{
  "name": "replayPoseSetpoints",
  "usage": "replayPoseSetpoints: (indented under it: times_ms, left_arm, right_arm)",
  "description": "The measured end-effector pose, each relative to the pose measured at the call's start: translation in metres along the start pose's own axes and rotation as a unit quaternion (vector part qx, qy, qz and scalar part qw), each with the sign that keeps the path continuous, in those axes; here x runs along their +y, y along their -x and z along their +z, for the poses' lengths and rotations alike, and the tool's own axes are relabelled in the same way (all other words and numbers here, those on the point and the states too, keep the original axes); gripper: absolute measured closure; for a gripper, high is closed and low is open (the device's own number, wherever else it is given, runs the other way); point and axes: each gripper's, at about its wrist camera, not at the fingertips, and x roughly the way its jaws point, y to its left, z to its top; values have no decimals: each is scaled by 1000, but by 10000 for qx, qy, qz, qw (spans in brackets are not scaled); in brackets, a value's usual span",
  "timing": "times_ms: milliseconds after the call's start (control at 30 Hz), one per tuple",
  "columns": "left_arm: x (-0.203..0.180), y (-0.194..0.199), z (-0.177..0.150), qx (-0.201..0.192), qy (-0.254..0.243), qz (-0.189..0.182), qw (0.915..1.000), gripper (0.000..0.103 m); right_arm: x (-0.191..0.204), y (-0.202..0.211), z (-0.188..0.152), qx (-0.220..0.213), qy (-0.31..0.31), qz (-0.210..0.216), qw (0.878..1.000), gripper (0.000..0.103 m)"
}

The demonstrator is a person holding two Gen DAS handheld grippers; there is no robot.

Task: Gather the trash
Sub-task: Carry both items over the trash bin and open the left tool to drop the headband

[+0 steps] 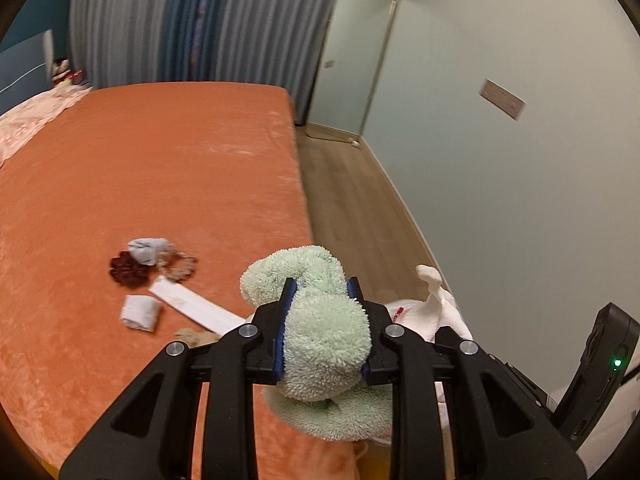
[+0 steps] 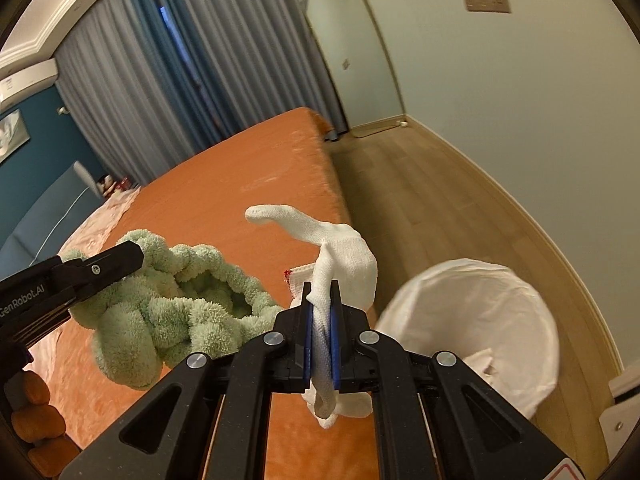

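Observation:
My left gripper (image 1: 322, 284) is shut on a fluffy mint-green knotted toy (image 1: 324, 340) and holds it above the right edge of the orange bed (image 1: 140, 180); the toy also shows in the right wrist view (image 2: 180, 304). My right gripper (image 2: 321, 288) is shut on a white knit glove (image 2: 344, 248), held up over the bed edge; it also shows in the left wrist view (image 1: 432, 300). A bin lined with a white bag (image 2: 476, 332) stands on the floor to the right of the bed. On the bed lie a white paper strip (image 1: 196, 306), a small white wad (image 1: 140, 314) and a pale crumpled wad (image 1: 146, 250).
A dark red scrunchie (image 1: 126, 268) and a beige scrunchie (image 1: 180, 266) lie by the wads. A pink blanket (image 1: 32, 120) covers the bed's far left. Wood floor (image 2: 420, 184) runs between bed and wall. Curtains (image 1: 192, 20) hang behind.

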Motion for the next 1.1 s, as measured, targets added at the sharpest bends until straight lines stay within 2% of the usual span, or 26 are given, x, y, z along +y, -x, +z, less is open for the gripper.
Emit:
replayPoseSetpoints:
  times_ms: [333,667,767,833,867,1033,1100]
  left_arm:
    - [-92,-39,-24,388,-484,-580,9964,78]
    - [-124,-67,-41,631,-694,-738,9929,78]
    - [-128,-72,-45,665,-707,-757,9924,68]
    - [-129,-69,-46,502,-726,-669,9939,49]
    - [-129,-67,-46,416,-765,-608,9943,43]
    - [-123,-67,-45,431,-791,-479,9948,42]
    - [-116,-69,-44,466,-710,-441,9954,42]
  right_arm:
    - [-84,23,-6,-106,-525,-561,9970,96]
    - [-110,24,-16,-43,-701,-779,9945,96]
    - [-113,22,-15,-23,-715,-787,9943,96]
    - [-112,20,-14,-14,-724,-792,9942,96]
    - [-113,20,-15,-6,-727,-789,9942,96]
    - [-115,25,-16,44,-722,-747,9946,96]
    - [-114,23,-14,79,-680,-682,9953,93]
